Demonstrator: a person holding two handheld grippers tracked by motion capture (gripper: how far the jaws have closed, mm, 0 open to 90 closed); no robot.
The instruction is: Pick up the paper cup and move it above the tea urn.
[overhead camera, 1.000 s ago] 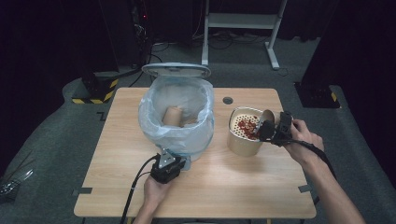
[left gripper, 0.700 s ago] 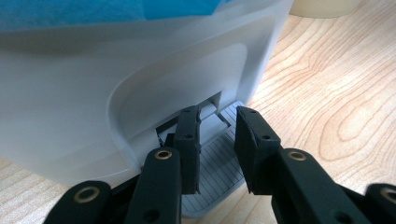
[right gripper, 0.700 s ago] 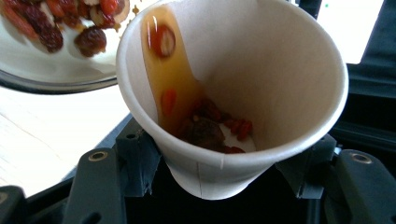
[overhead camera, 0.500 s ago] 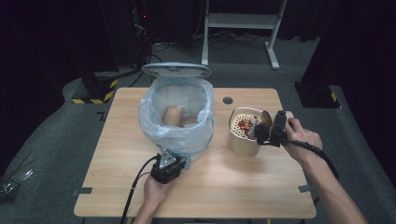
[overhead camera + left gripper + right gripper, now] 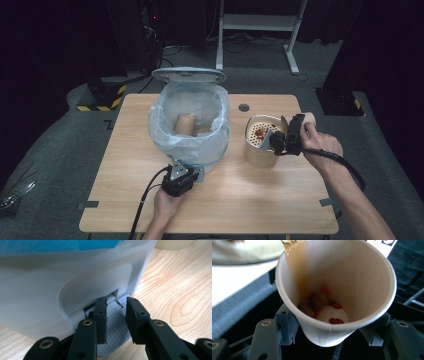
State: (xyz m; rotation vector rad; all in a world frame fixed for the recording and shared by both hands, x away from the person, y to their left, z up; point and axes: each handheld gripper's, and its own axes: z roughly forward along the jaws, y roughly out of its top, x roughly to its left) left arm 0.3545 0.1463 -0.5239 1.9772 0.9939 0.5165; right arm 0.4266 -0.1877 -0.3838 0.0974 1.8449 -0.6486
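Paper cup [image 5: 337, 290], its bottom speckled with red berries, sits clamped in the right claw [image 5: 286, 140], whose jaws have just been closing, tilted mouth-first over the strainer bowl [image 5: 260, 145] on the counter [image 5: 250, 200], while the left claw [image 5: 116, 317], narrowed, presses the bin's pedal [image 5: 117, 332].

— Home or lab?
— A lab – black curtains [image 5: 60, 45] all round, a bare wooden table [image 5: 125, 200], hazard-striped base [image 5: 102, 97] at ten o'clock, white desk frame [image 5: 260, 30] with cables at twelve.
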